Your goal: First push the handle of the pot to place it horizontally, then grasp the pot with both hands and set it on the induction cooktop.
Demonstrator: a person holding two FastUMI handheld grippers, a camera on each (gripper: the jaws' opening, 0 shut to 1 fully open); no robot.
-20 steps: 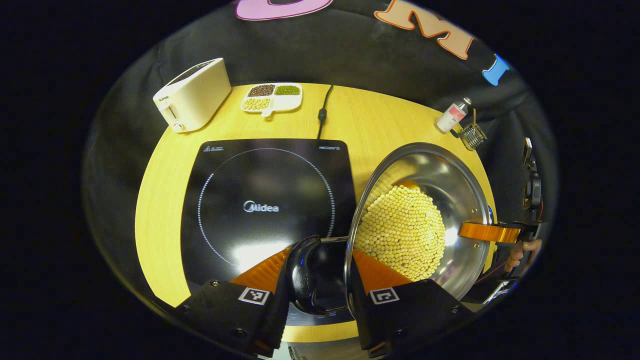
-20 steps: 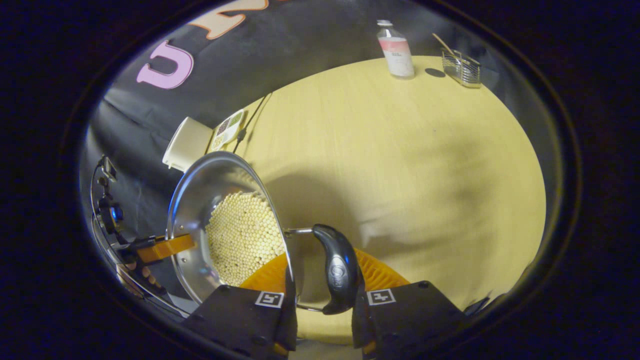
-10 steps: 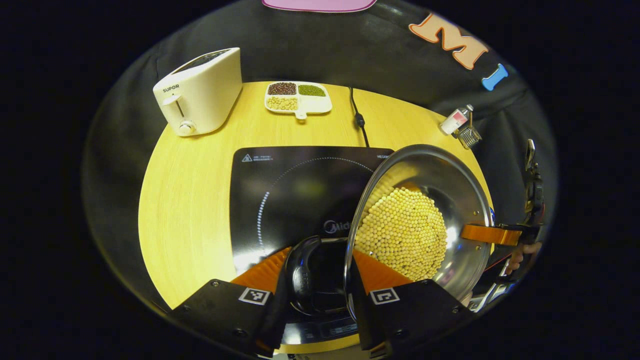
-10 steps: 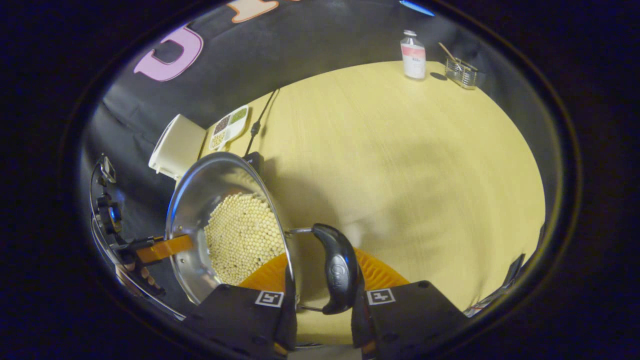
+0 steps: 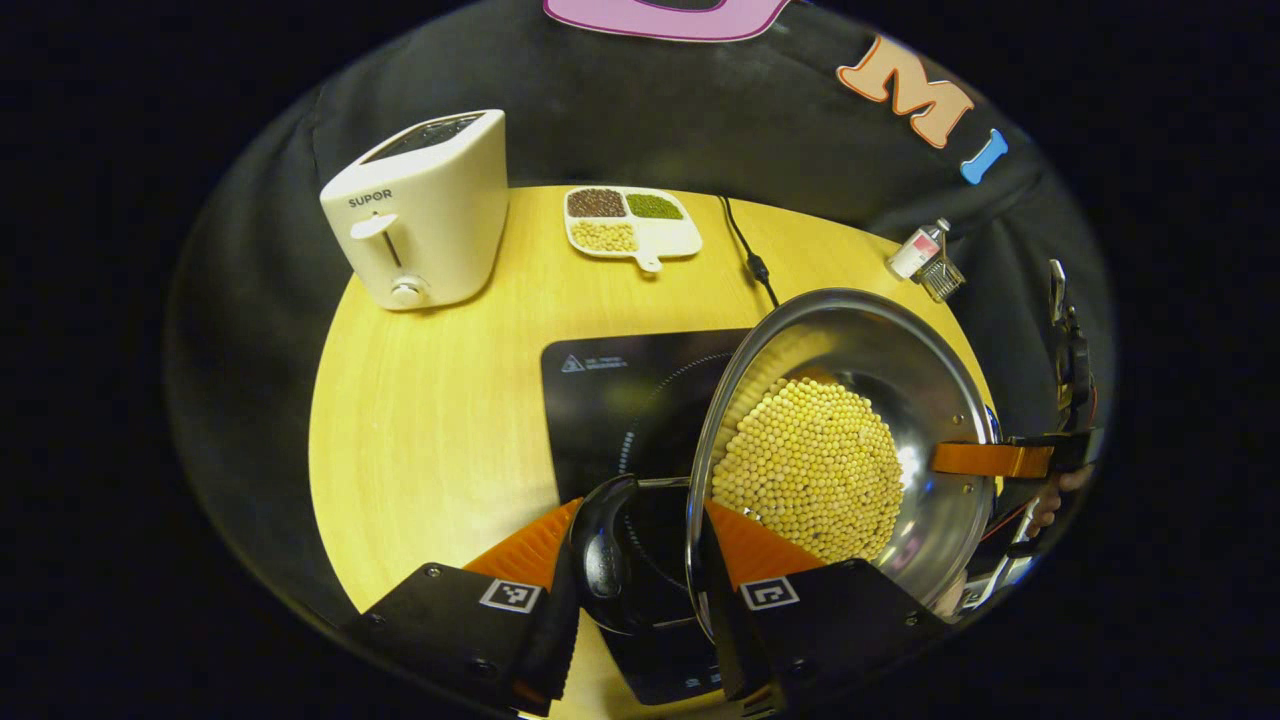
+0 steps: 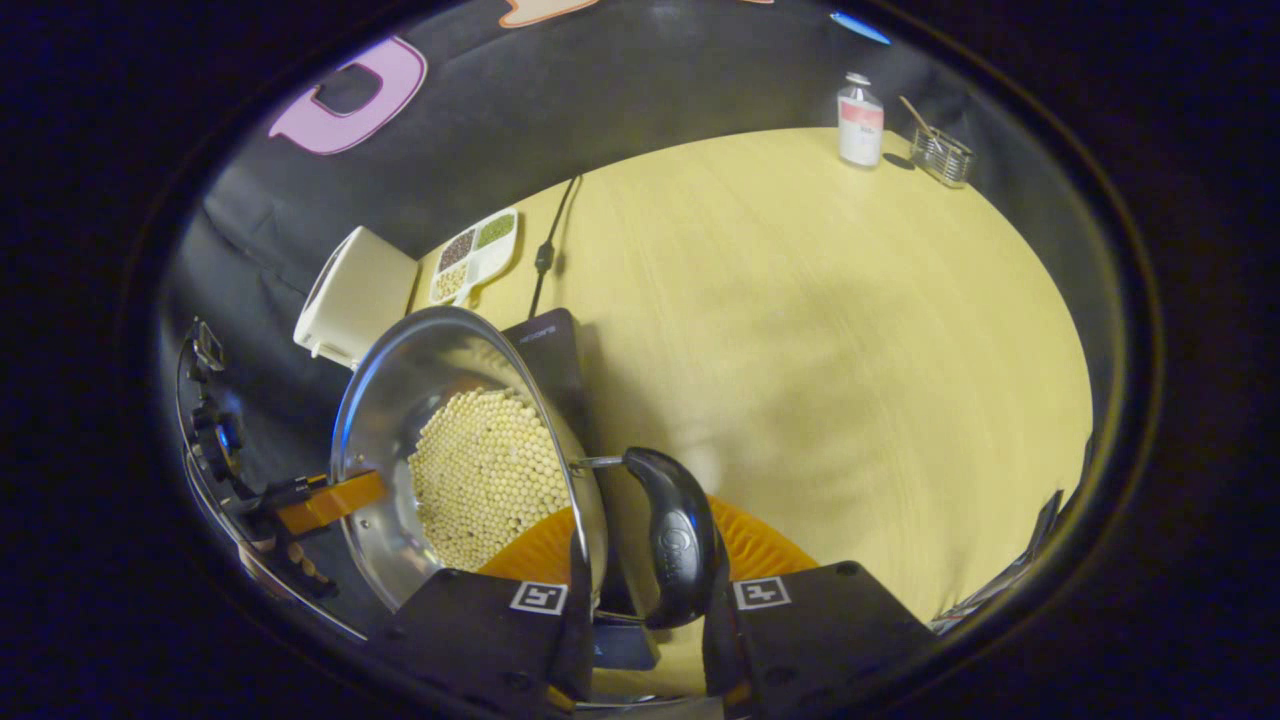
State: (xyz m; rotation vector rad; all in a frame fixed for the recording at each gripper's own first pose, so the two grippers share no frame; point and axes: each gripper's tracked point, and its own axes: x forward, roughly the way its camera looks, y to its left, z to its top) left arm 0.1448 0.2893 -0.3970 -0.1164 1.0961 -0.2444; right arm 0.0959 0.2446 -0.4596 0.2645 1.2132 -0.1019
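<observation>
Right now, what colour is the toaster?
Cream white; the toaster shows best in the left gripper view.

So the toaster [image 5: 418, 210] sits at the far left edge of the table [image 5: 430, 420], with the divided dish [image 5: 632, 221] of beans just to its right along the back edge, and a cord [image 5: 748, 255] runs from that back edge down to the induction cooktop [image 5: 610, 400] in the middle. The pot [image 5: 850, 440] (full of beans [image 5: 808, 470]) hangs over the cooktop's right part, held by a handle on each side. Way off at the far right corner, a bottle [image 6: 859, 120] stands just left of a little wire basket [image 6: 942, 158].
</observation>
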